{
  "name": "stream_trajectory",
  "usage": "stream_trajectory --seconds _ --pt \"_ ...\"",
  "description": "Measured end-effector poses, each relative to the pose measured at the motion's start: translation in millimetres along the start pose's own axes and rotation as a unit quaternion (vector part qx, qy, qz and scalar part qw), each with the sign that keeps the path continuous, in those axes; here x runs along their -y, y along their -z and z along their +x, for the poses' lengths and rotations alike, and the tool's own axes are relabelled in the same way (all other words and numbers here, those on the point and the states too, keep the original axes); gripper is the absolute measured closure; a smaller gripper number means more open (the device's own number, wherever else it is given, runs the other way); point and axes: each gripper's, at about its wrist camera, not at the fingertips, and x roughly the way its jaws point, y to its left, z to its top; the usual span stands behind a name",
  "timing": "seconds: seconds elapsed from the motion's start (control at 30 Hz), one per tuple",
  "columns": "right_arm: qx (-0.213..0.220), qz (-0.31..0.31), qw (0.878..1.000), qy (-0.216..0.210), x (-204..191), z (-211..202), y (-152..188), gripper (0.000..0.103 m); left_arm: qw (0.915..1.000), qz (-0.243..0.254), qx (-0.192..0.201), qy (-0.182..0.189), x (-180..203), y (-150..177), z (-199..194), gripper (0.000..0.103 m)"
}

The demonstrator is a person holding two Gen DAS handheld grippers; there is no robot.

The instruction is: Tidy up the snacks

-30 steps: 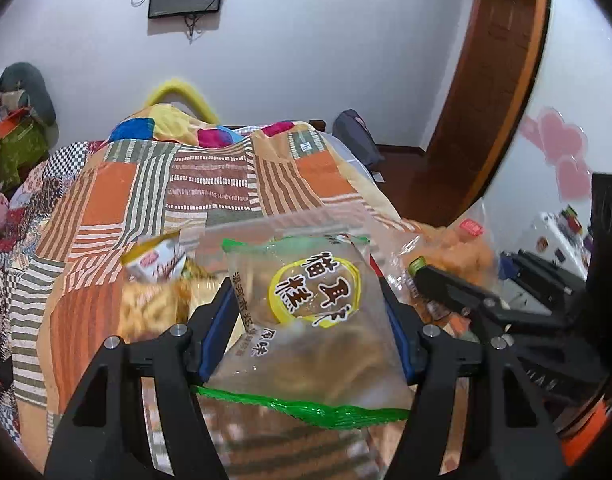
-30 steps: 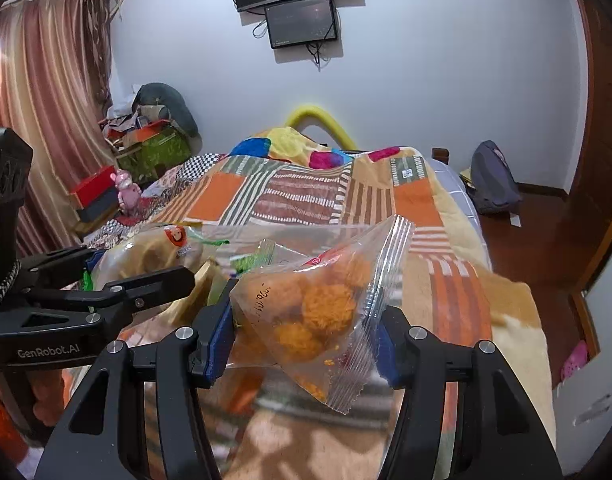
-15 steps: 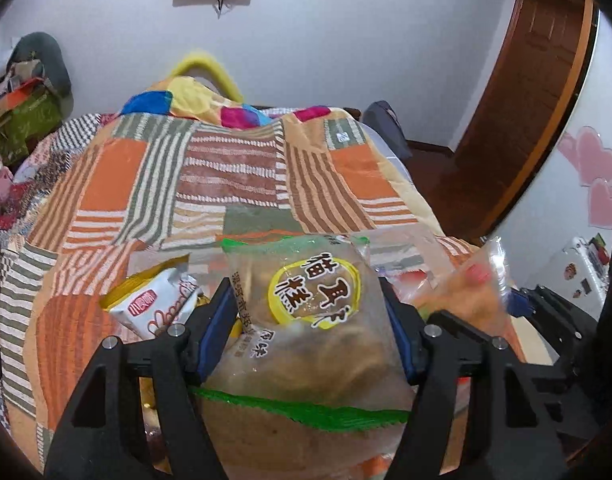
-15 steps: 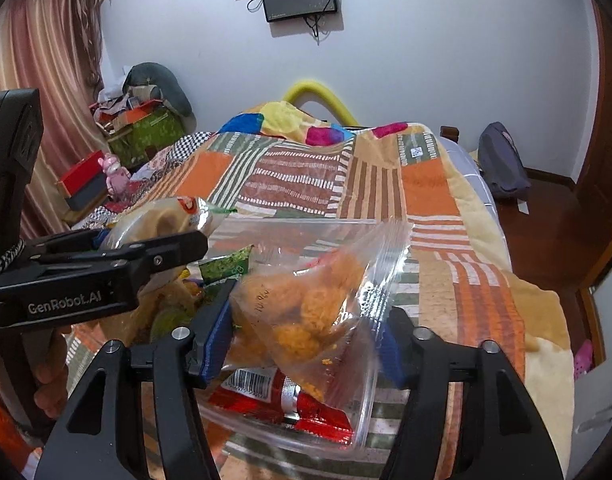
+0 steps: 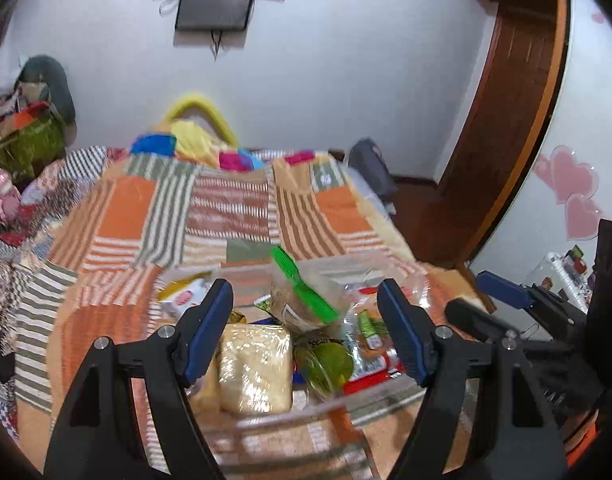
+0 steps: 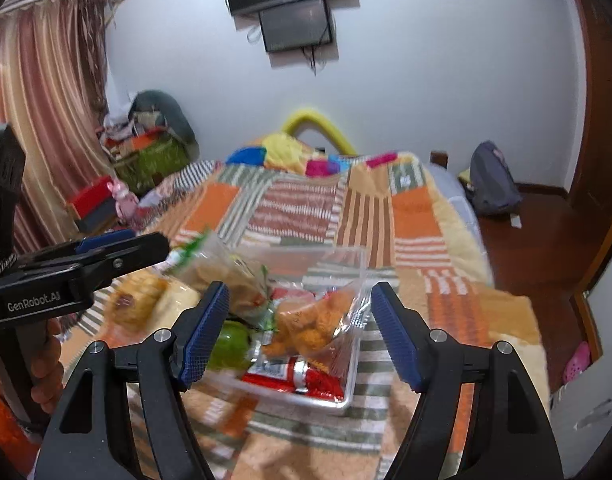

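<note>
Both snack bags have left my hand-held grippers: left hand-held gripper (image 5: 306, 330) and right hand-held gripper (image 6: 300, 330) hover spread, empty, above the clear bin (image 6: 347, 398), the green-edged bag (image 5: 302, 300) tilted, the orange-puff bag (image 6: 315, 324) crumpled inside.

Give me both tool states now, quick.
Left tool: open, holding nothing, above the clear plastic snack bin.
Right tool: open, holding nothing; clear bag of orange fried snacks lies in the bin.

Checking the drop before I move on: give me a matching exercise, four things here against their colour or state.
Things:
1 left gripper
2 bag of orange fried snacks
3 green-trimmed snack bag
4 clear plastic bin

States:
A tilted against other snacks in the bin
B open, holding nothing
C transparent, standing on the patchwork quilt
D lying over a red packet

Pairs: 1-B, 2-D, 3-A, 4-C
</note>
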Motion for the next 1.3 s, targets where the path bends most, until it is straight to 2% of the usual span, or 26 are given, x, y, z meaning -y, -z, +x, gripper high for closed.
stream_trajectory --seconds 0.13,0.27,0.37,0.53,0.6,0.77,1.3 --pt "0.040 -0.002 0.999 -0.004 -12 -47 -7 0.032 0.9982 0.015 0.056 -0.014 10 1 -62 0.028" --pt "0.091 -0.005 0.996 -0.011 -33 -102 -9 0.032 0.9925 0.025 0.116 -0.031 21 10 -127 0.028" --pt "0.122 -0.013 0.992 -0.011 -50 -135 -4 0.030 0.9888 0.025 0.143 -0.033 25 21 -163 0.028" --pt "0.154 -0.025 0.988 -0.008 -72 -163 10 0.021 0.9826 0.034 0.177 -0.043 32 43 -201 0.013" --pt "0.157 -0.030 0.987 0.000 -79 -165 14 0.018 0.9810 0.040 0.183 -0.050 34 51 -208 0.011" --pt "0.166 -0.042 0.985 0.029 -91 -167 22 0.000 0.9806 0.046 0.184 -0.050 39 66 -215 0.006" --pt "0.167 -0.045 0.984 0.039 -93 -176 35 0.000 0.9811 0.051 0.181 -0.047 45 76 -221 0.002"
